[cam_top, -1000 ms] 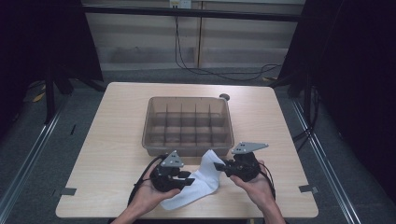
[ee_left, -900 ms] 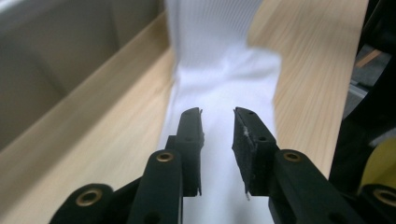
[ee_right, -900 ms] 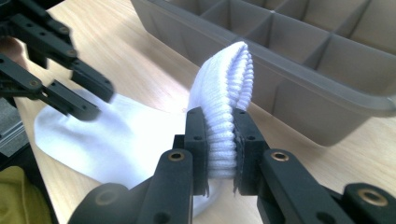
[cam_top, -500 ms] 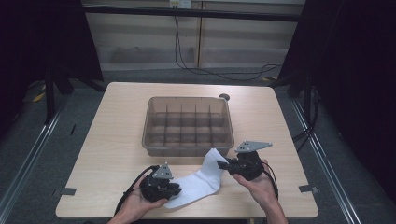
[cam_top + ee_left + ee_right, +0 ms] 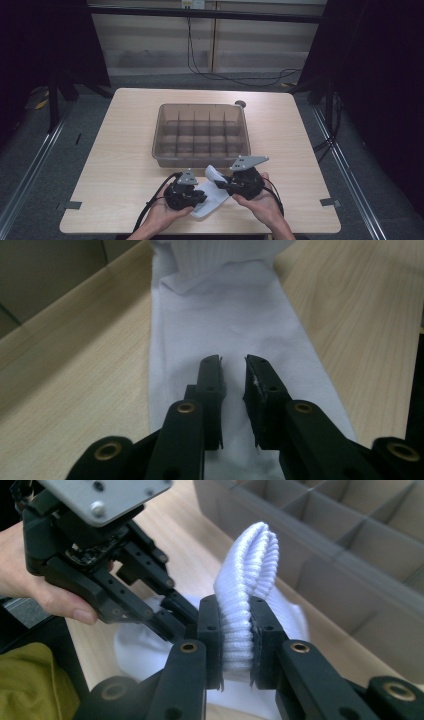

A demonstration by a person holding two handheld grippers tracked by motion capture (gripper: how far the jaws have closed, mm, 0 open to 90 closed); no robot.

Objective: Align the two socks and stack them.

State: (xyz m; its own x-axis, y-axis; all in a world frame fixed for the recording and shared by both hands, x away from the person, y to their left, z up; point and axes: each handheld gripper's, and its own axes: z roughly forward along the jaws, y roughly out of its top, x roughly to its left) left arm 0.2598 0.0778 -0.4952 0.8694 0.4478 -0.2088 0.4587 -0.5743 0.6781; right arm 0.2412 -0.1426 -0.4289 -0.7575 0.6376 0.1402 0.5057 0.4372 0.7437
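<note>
A white sock [image 5: 212, 199] lies flat on the table in front of the tray, its length running away from my left gripper [image 5: 232, 362] in the left gripper view. My left gripper [image 5: 201, 196] sits low on the sock's near end. Its jaws have just been closing and stand a narrow slit apart with sock fabric [image 5: 225, 315] in it. My right gripper [image 5: 235, 605] is shut on the ribbed cuff [image 5: 247, 555], which stands up folded between its pads. In the high view the right gripper [image 5: 220, 183] holds that cuff just right of the left one.
A brown plastic tray [image 5: 200, 159] with several divided compartments stands mid-table, right behind the sock; its wall [image 5: 325, 565] is close beyond the cuff. A small dark disc [image 5: 240, 104] lies at the tray's far right corner. Bare wood stretches left and right of the hands.
My left gripper has sunk toward the table's front edge, and the sock now lies flat instead of hanging between the grippers. My right gripper has shifted left with the cuff.
</note>
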